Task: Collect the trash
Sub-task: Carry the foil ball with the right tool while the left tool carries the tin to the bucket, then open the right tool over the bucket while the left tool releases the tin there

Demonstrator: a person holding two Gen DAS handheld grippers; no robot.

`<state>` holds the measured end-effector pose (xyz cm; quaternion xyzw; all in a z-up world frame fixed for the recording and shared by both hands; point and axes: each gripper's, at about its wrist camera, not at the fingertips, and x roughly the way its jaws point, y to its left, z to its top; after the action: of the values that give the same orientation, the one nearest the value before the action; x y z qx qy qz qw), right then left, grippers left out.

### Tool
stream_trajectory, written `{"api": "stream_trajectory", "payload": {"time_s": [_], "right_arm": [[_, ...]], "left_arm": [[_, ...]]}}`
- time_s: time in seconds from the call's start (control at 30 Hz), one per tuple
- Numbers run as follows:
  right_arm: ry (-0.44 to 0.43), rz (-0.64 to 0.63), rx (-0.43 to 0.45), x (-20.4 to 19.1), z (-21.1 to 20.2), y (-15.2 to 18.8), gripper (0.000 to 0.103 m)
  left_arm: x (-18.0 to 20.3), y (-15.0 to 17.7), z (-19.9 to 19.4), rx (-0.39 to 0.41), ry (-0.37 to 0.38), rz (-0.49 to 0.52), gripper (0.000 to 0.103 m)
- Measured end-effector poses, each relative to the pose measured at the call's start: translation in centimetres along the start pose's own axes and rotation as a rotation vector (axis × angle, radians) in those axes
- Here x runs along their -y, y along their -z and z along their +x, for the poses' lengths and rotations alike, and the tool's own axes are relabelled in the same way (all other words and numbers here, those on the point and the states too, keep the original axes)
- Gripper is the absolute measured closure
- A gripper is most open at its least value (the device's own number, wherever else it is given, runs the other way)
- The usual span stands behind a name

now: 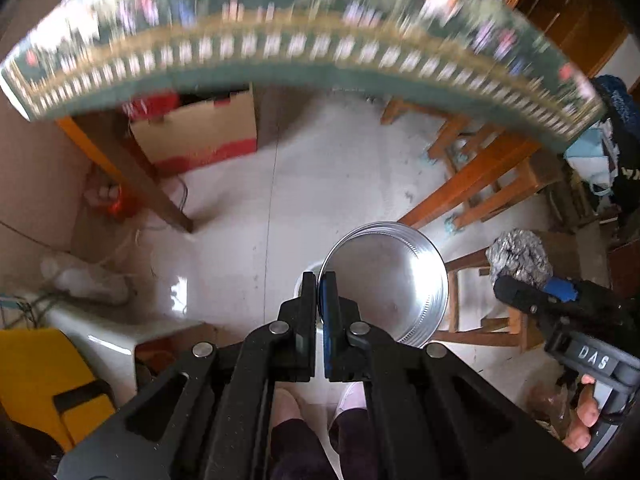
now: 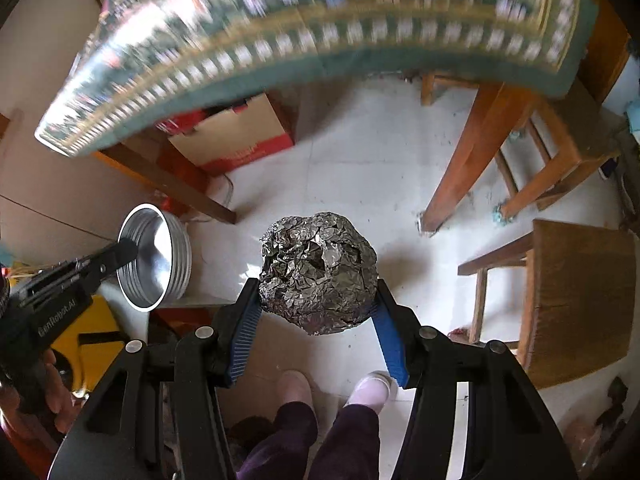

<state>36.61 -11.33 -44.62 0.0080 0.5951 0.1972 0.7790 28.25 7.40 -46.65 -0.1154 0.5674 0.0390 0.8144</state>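
Note:
My left gripper (image 1: 319, 285) is shut on the rim of a shiny round metal tin (image 1: 394, 280), which hangs tilted above the floor with its hollow side facing the camera. The same tin (image 2: 154, 258) shows at the left of the right wrist view, pinched by the left gripper (image 2: 128, 250). My right gripper (image 2: 318, 300) is shut on a crumpled ball of aluminium foil (image 2: 318, 272), with a blue pad pressing on each side. That foil ball (image 1: 518, 256) and the right gripper (image 1: 532, 292) appear at the right edge of the left wrist view.
A table with a green patterned cloth (image 1: 304, 52) stands ahead and above. Its wooden legs (image 2: 472, 160), wooden stools (image 2: 580, 300) and a cardboard box (image 2: 236, 136) stand on the white tiled floor (image 1: 304, 184). A yellow object (image 1: 36, 376) is at the left. The person's legs and slippers (image 2: 368, 392) are below.

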Motion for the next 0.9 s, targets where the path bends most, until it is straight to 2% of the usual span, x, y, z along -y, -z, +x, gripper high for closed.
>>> {"api": "stream_trajectory", "payload": {"time_s": [0.17,0.3,0.37,0.47,0.57,0.73,0.83,0.9], "right_arm": [[-0.024,0.002,-0.022,0.5,5.2,0.1,0.050],[-0.061,-0.031,-0.040,-0.1,7.2,-0.4,0.049],[-0.090,-0.027,-0.041,-0.3,7.5,-0.5,0.049],[-0.083,-0.034,-0.029,-0.4,7.8,-0.5,0.039],[-0.051,-0.034,-0.018,-0.3,7.6,-0.4,0.039],[-0.053,0.009,-0.034,1.1,7.2,-0.3,0.039],[-0.022,0.003,-0.041,1.5,6.9,-0.1,0.039],[-0.013,0.003,-0.037,1.6,6.5,-0.1,0.039]], "left_arm": [[-1.4,2.1,4.5,-0.042,-0.026,-0.024,0.102],[-2.5,3.0,7.0,-0.073,-0.031,-0.053,0.102],[-2.4,3.1,7.8,-0.083,-0.035,-0.054,0.102],[-2.2,3.2,8.8,-0.100,-0.031,-0.052,0.102],[-1.5,3.1,9.8,-0.119,-0.010,-0.051,0.102],[0.3,2.2,11.5,-0.142,0.028,-0.033,0.101],[1.2,1.9,12.9,-0.168,0.023,-0.035,0.096],[1.8,1.7,13.8,-0.190,0.041,-0.025,0.088]]}}
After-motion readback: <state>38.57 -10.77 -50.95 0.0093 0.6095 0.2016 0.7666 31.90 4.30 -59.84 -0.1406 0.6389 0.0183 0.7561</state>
